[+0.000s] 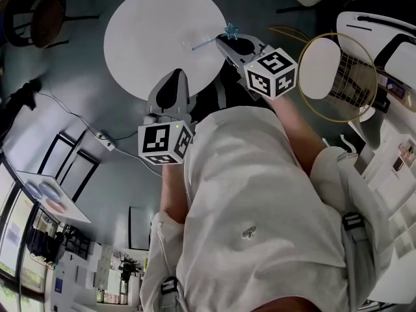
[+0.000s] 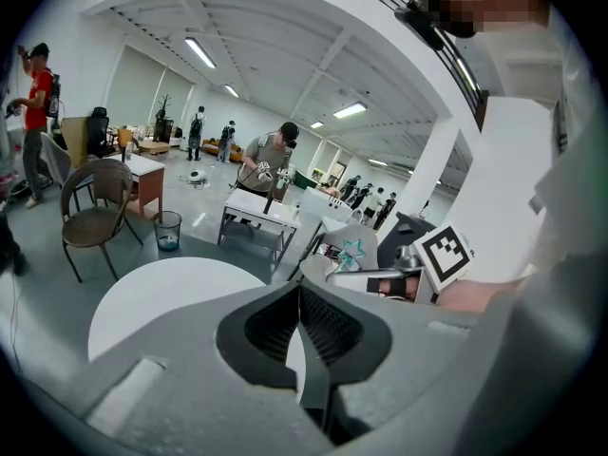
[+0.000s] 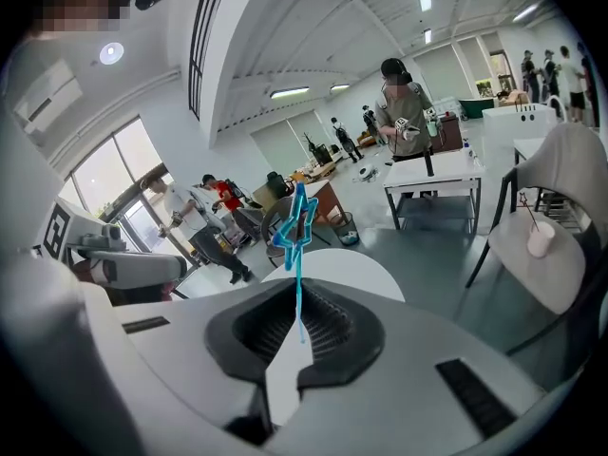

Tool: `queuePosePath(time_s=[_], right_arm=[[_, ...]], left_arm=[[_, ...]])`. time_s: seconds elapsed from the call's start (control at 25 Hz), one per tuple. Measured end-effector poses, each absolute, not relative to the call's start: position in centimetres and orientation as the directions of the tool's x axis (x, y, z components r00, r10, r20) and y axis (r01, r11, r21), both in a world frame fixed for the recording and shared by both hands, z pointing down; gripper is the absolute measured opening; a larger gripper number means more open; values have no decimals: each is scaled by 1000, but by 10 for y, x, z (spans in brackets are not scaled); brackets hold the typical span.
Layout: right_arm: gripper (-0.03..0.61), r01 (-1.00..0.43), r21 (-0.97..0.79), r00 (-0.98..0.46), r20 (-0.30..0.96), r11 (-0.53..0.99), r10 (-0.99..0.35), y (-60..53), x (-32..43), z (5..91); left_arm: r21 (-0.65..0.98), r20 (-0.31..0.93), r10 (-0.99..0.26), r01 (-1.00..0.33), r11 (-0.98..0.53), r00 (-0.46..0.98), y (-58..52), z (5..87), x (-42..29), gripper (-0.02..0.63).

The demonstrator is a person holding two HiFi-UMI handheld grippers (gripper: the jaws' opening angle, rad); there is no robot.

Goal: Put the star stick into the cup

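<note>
Count: 2 claws, 2 marker cubes (one on each claw), 1 star stick, 1 round white desk.

Left claw [image 1: 175,77]: jaws shut flat together with nothing between them, as its own view shows. In the head view it points at the near edge of the round desk [image 1: 149,31]. Its cube [image 1: 164,142] sits close to the person's white shirt.

Desk: the bare white top shows, and the head view shows nothing resting on it.

Star stick [image 1: 231,30]: there is one, teal-blue with a star outline at the end of a thin clear shaft. It is in the right claw, not on the desk. In the head view the star lies at the desk's right edge, just beyond the claw tips, and the shaft runs left over the desk top. In the right gripper view the star stands above the jaws and the shaft drops between the ribbed pads.

Right claw [image 1: 227,41]: jaws pinched to a narrow gap, clamped on the shaft. Its cube [image 1: 272,72] is behind it, toward the person.

Far right: 1 round-framed chair [image 1: 322,67] with a white seat, clear of both claws.
</note>
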State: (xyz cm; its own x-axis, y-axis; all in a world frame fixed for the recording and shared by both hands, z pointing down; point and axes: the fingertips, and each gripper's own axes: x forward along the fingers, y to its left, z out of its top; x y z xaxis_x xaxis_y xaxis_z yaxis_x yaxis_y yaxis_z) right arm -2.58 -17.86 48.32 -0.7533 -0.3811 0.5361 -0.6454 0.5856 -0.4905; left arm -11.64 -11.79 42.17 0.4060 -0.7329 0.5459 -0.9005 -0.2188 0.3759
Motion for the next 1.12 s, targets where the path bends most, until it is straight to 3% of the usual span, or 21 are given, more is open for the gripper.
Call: queuePosePath(time_s=[1.12], right_arm=[[23, -651, -481, -729, 610, 587, -310, -175, -46, 540]], left_arm=[[388, 568, -724, -903, -184, 392, -111, 434, -118, 12]])
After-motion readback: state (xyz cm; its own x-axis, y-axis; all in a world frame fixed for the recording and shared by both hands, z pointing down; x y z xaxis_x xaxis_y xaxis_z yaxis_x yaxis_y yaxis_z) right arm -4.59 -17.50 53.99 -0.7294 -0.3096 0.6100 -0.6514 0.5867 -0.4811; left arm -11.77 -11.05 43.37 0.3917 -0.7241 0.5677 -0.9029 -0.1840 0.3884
